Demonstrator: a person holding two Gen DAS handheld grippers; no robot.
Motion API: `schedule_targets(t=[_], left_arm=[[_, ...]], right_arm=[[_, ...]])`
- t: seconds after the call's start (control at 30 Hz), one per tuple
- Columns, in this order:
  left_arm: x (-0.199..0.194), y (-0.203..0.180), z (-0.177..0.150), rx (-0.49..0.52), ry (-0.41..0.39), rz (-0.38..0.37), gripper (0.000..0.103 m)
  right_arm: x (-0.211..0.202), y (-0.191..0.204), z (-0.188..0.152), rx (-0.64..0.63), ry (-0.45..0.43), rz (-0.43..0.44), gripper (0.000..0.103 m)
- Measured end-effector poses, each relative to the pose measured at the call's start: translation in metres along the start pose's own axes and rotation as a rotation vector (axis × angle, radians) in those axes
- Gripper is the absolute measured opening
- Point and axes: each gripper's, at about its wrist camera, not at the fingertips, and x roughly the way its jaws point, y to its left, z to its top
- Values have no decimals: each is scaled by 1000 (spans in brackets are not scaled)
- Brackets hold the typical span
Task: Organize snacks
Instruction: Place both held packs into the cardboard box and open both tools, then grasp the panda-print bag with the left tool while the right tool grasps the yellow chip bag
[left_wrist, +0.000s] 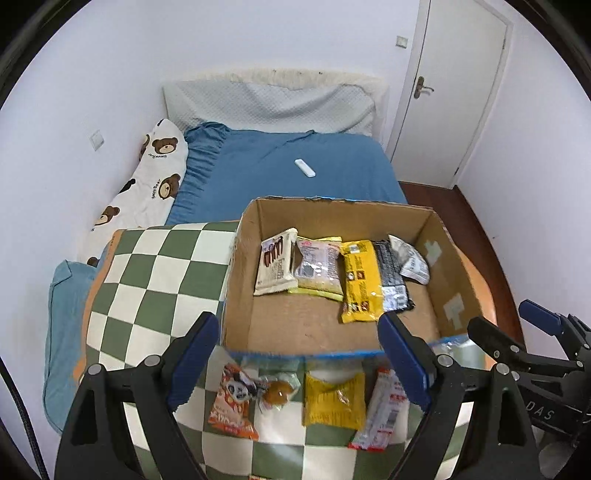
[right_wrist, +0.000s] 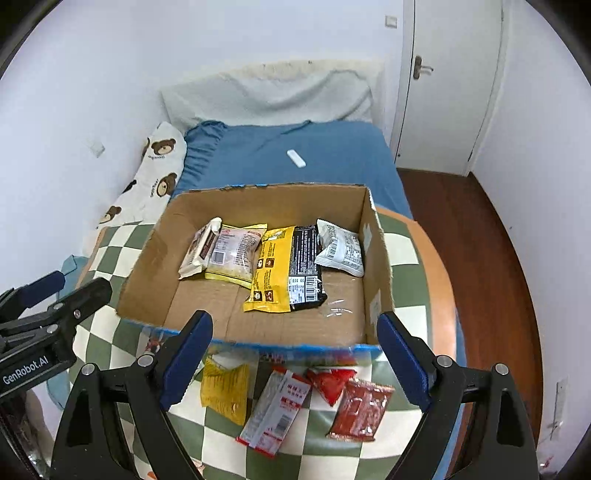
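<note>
Left wrist view: cardboard box (left_wrist: 332, 325) on a green-and-white checkered cloth (left_wrist: 155, 280), open-topped, holding a row of packets against its far wall: white pack (left_wrist: 275, 262), clear pack (left_wrist: 318, 266), yellow pack (left_wrist: 361, 280), black pack (left_wrist: 393, 275), silver pack (left_wrist: 413, 264). Just in front of the box, loose on the cloth: orange packet (left_wrist: 232, 402), round brown snack (left_wrist: 277, 393), yellow bag (left_wrist: 333, 400), long white-and-red packet (left_wrist: 380, 410). Right wrist view adds two red packets (right_wrist: 362, 408), also in front of the box.

Beyond the box, a blue bed (left_wrist: 295, 166) with a white remote (left_wrist: 304, 168) on it, bear-print pillow (left_wrist: 147, 184) to the box's far left, white door (left_wrist: 454, 92) to its far right, dark wood floor (right_wrist: 472, 240) beside.

Left gripper (left_wrist: 299, 358) poised above the loose packets at the box's near edge, fingers spread wide, holding nothing. Right gripper (right_wrist: 295, 356) likewise wide apart and empty, at the same near edge, level with its partner.
</note>
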Motion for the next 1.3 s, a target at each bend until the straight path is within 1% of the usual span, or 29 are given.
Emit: schedule_targets(t=[0.2,0.33,0.43,0.53,0.57,0.67,0.7,0.73,0.77,0.8,0.83,0.9,1.0,1.1,1.13,1.17,1.2,1.23,1.27,1.3], left_arm=[[-36,-4,-18,5,-59,-13,88],[-52,-6,-27,13,-89,-18,88],[-56,-4,-34,3,-81,-26,88],[-49,2,-49,-13,-36,-23,88],[-45,4,-57,-16,-13,-22,88],[-24,15,-90,-19,96,-8,88],[-15,18,-101,-14,137,0,88],[-6,21,-113,-9,175,14,88],[7,26,-130,-5,228,33,88],[17,29,-141,2,270,36,88],[30,31,-157,17,336,39,88],[51,33,-184,47,420,53,88],[87,36,-226,73,584,36,88],[114,33,-252,85,676,6,88],[121,30,-258,94,695,7,88],[126,28,-261,106,700,11,81],[129,27,-262,107,696,11,75],[133,28,-262,93,699,14,60],[136,32,-262,57,708,6,58],[138,37,-260,11,706,-5,58]], right_arm=[[-44,3,-19,7,-80,-4,93],[-65,5,-30,21,-115,7,93],[-71,2,-40,56,-112,38,93],[-66,-3,-55,92,-73,78,93],[-60,-6,-64,110,-44,99,93],[-38,-12,-92,155,48,141,92],[-29,-14,-103,171,82,159,90],[-22,-13,-112,182,103,168,85],[-11,-14,-125,194,145,181,71],[-2,-13,-133,197,175,185,67],[7,-13,-141,206,205,191,67],[24,-14,-159,223,257,202,67],[46,-11,-171,236,311,202,67],[65,-7,-172,247,344,219,67],[70,-4,-169,240,347,220,67],[74,1,-165,222,352,213,68],[80,11,-157,170,347,205,69],[86,19,-150,129,341,197,69],[91,26,-142,103,330,185,69],[97,32,-135,86,321,186,69]])
